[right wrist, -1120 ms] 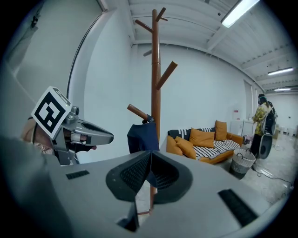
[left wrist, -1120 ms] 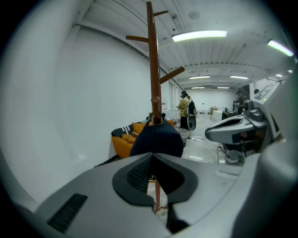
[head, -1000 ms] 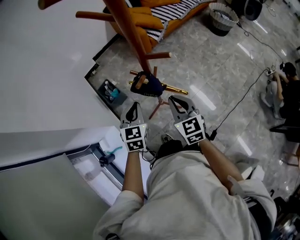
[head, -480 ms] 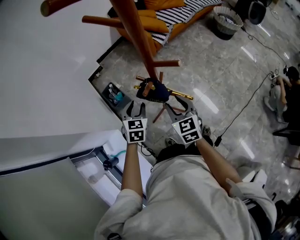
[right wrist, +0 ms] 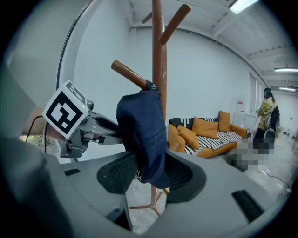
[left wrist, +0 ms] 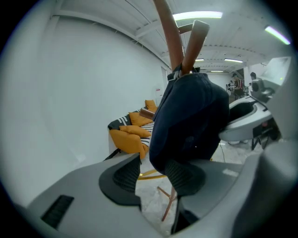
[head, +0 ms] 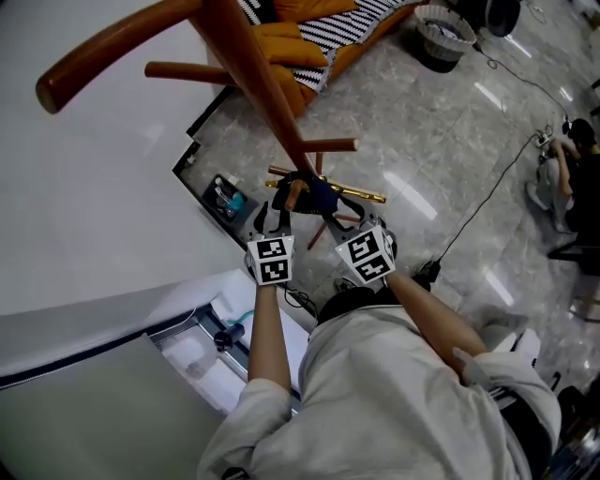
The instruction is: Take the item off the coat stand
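A dark navy fabric item point(head: 314, 192) hangs from a low peg of the brown wooden coat stand point(head: 258, 80). My left gripper point(head: 273, 220) is just left of it, jaws opening; in the left gripper view the item point(left wrist: 191, 121) hangs over the right pad point(left wrist: 186, 176), and the gap at the left gripper point(left wrist: 156, 179) stays free. My right gripper point(head: 342, 214) is just right of it and open. In the right gripper view the item point(right wrist: 142, 135) dangles between the pads of the right gripper point(right wrist: 150, 175), and I see no squeeze on it.
The stand's tripod feet point(head: 323, 225) spread on the grey stone floor. An orange sofa with striped cushions point(head: 309, 28) and a round bin point(head: 439, 33) are behind it. A white wall point(head: 84, 206) runs along the left. A cable point(head: 487, 197) leads to a seated person point(head: 572, 159).
Both grippers have risen and closed in on the hanging item, one on each side. Their jaws have spread apart from a narrow stance.
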Demonstrator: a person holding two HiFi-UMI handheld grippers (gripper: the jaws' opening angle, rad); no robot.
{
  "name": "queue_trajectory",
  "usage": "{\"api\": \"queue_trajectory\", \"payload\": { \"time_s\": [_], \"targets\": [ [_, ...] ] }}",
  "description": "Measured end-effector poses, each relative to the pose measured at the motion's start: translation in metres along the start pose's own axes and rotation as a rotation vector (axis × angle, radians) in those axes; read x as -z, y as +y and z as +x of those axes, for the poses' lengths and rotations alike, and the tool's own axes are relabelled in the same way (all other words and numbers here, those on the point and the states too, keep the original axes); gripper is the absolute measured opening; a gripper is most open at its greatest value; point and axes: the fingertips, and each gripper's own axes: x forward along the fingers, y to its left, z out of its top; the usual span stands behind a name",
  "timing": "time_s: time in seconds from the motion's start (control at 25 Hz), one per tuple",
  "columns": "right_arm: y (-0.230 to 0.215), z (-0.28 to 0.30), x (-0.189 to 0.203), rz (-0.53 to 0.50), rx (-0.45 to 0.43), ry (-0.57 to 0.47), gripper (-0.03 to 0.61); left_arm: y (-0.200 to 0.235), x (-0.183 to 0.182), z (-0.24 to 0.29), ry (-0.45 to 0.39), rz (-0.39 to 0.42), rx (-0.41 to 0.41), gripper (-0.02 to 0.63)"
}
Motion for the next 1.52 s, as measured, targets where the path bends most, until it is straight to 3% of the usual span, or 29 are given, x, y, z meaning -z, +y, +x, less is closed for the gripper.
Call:
{"api": "queue_trajectory", "payload": {
  "time_s": [0.04,0.08,0.2,0.52,1.52],
  "targets": [
    [-0.001,0.001,-0.002,0.002,-0.001,-0.006,0.157,0.000,-0.003,0.000,-0.011,-0.004,-0.005,0.166],
    [-0.003,0.002,-0.002,0.003,-0.001,-0.010,0.096,-0.001,-0.005,-0.001,-0.022,-0.006,-0.003,0.164],
    [-0.003,-0.001,0.000,-0.013,0.000,-0.006,0.051,-0.006,-0.008,-0.005,-0.048,0.000,-0.001,0.067],
    [0.011,-0.005,-0.005,-0.033,-0.045,-0.027,0.041,-0.004,-0.011,-0.020,-0.074,-0.006,-0.045,0.031],
    [0.033,-0.050,-0.040,-0.083,-0.110,-0.123,0.038,-0.016,-0.036,-0.085,-0.167,-0.061,-0.147,0.028]
  ]
}}
